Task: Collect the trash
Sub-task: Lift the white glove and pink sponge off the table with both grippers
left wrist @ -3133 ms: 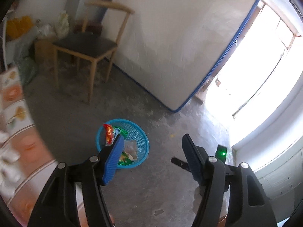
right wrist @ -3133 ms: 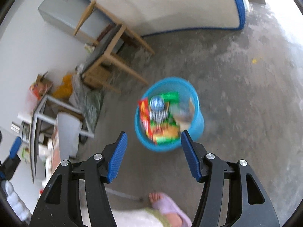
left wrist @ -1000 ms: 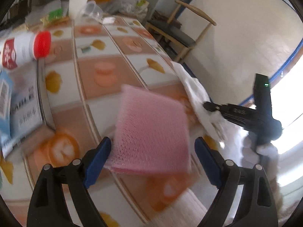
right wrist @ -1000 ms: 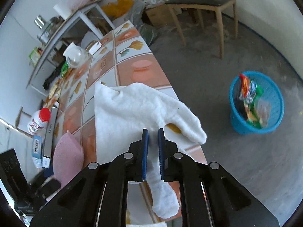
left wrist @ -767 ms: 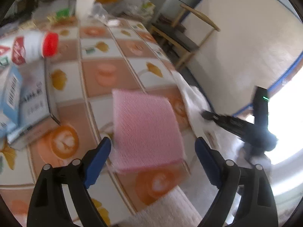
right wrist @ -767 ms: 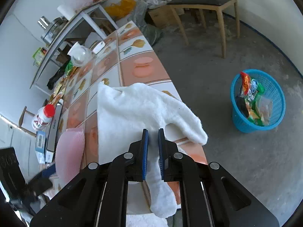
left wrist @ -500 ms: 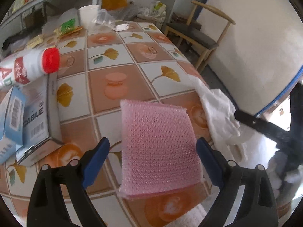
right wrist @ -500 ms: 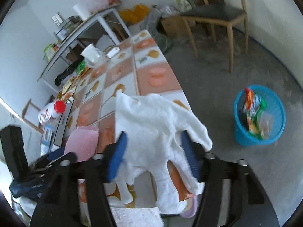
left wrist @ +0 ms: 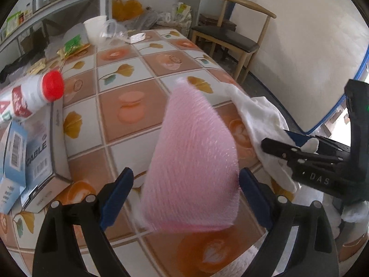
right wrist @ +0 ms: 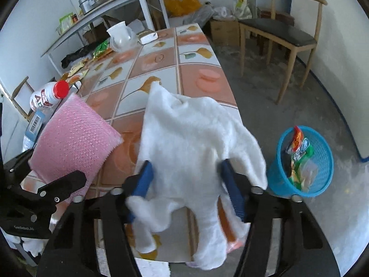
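Grasping step: the right gripper (right wrist: 184,187) closes around the white cloth (right wrist: 193,133) at the surface's (right wrist: 198,53) edge; the left gripper (left wrist: 184,184), open, straddles the pink bubble wrap (left wrist: 193,161). Next, pinch and carry to the blue basket (right wrist: 322,184).

Three seconds back both cameras face the floor and the blue basket (right wrist: 304,161); both now face the desk (left wrist: 129,115). The right gripper (right wrist: 189,184), a second ago clamped shut on the white cloth (right wrist: 191,138) at the desk's near edge, now stands apart and is closing, cloth between its fingers. The pink bubble-wrap pad (left wrist: 193,161), flat before, now rises tilted between the left gripper's (left wrist: 184,184) spread fingers.
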`<action>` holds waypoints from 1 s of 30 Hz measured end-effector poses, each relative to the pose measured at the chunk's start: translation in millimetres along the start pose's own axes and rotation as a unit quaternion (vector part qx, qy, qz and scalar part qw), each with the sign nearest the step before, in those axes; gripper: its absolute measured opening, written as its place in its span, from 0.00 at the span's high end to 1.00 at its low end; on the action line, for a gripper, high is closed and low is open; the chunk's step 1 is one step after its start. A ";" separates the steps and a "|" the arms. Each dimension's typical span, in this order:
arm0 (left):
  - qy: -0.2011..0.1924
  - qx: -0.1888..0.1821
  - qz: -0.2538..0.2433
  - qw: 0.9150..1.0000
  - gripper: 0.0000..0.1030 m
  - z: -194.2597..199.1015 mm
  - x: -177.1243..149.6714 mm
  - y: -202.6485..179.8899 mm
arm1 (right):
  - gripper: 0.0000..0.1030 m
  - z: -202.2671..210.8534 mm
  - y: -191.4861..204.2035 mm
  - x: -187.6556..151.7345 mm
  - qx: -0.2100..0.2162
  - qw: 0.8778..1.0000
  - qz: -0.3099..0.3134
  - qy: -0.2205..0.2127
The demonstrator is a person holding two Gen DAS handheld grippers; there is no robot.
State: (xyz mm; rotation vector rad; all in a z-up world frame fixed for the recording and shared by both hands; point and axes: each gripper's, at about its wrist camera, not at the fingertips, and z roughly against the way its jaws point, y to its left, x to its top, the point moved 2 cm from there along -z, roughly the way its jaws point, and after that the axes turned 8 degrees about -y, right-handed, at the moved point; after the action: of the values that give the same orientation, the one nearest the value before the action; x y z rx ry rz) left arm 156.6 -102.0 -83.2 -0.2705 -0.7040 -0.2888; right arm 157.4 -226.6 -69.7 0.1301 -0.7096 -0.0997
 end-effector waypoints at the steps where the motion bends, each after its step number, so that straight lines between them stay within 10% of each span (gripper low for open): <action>1: 0.000 -0.001 0.006 1.000 0.12 1.3 -1.2 4.0 | 0.60 2.0 3.1 0.3 -0.006 1.000 0.005 -0.001; 8: -0.018 -0.013 0.036 0.999 0.12 19.5 -9.5 25.7 | 0.84 0.7 19.0 2.3 -0.011 1.000 0.005 0.006; 18: -0.085 -0.028 0.019 0.996 0.12 35.0 17.5 27.5 | 0.86 -4.5 35.6 4.0 0.006 1.000 -0.007 0.014; 30: 0.003 -0.112 0.035 0.993 0.12 14.1 5.7 23.8 | 0.86 -2.9 27.5 1.0 0.052 0.998 -0.040 0.003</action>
State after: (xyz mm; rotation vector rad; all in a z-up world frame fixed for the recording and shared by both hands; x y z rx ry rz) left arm 160.7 -76.1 -72.6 -0.5071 -0.6539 -0.3011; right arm 161.4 -199.4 -67.1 0.2587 -0.7036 -0.1383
